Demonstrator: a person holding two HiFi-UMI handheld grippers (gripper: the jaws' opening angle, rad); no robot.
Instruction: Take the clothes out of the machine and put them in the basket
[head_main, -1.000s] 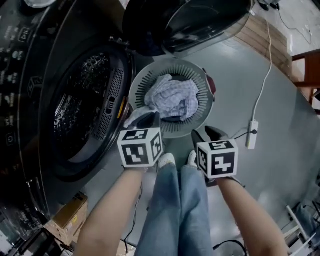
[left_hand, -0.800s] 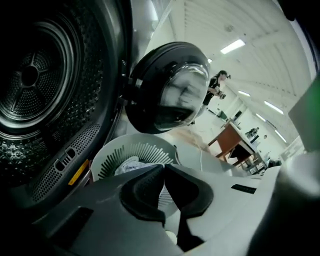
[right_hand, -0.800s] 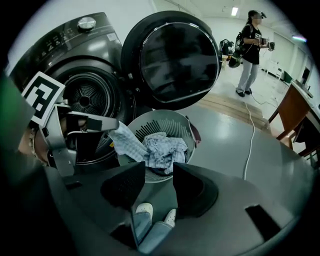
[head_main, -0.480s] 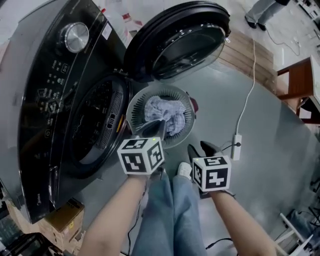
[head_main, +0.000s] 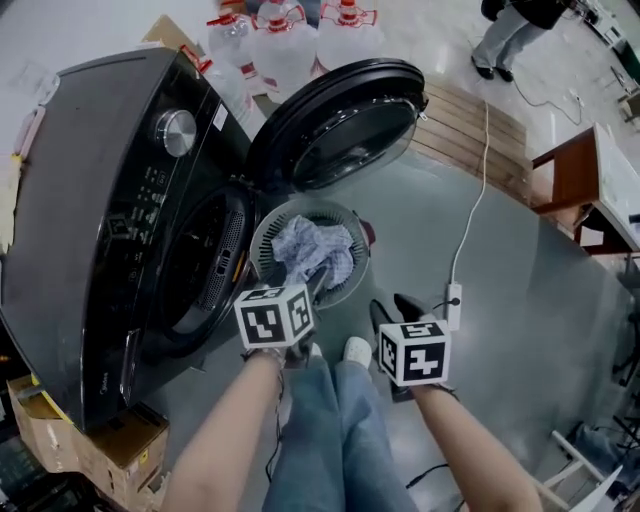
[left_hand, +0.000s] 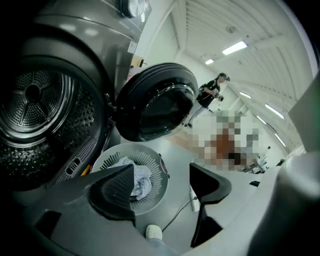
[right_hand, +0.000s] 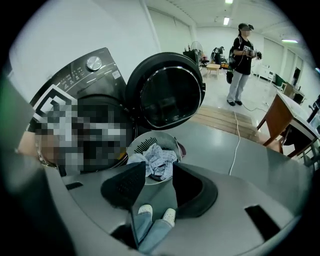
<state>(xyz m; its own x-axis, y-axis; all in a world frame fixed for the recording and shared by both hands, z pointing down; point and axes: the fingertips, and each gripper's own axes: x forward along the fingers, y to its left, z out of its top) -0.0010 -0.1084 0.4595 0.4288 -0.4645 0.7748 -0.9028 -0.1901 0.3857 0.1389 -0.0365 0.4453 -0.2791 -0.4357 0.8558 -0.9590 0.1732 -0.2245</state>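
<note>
Two grippers hang on the person's side of the basket (head_main: 340, 218), and neither holds anything. The left gripper (left_hand: 162, 172) has just been opening its jaws, which now stand well apart with nothing between them. The right gripper (right_hand: 159, 172) has its jaws a narrow gap apart, with only the person's shoes (right_hand: 145, 210) showing through. The clothes (head_main: 312, 250), a pale checked bundle, lie heaped inside the basket, which stands on the floor (head_main: 520, 300) just beside the machine's (head_main: 110, 200) open mouth and under its swung-out door (head_main: 345, 125). To my eye the job looks nearly done, so the risks are tidy-up ones. The drum (left_hand: 35, 100) beside the basket looks bare where it shows, but its lower front is hidden, and a small piece there could be missed. The heap seems to sit high on the basket's machine side, so a careless nudge could spill a fold onto the floor. The door overhangs the basket, so anything lifted straight up may knock it. A power strip (head_main: 453, 297) and its cable (head_main: 470, 210) lie beyond the basket, away from the machine, ready to catch a foot.
</note>
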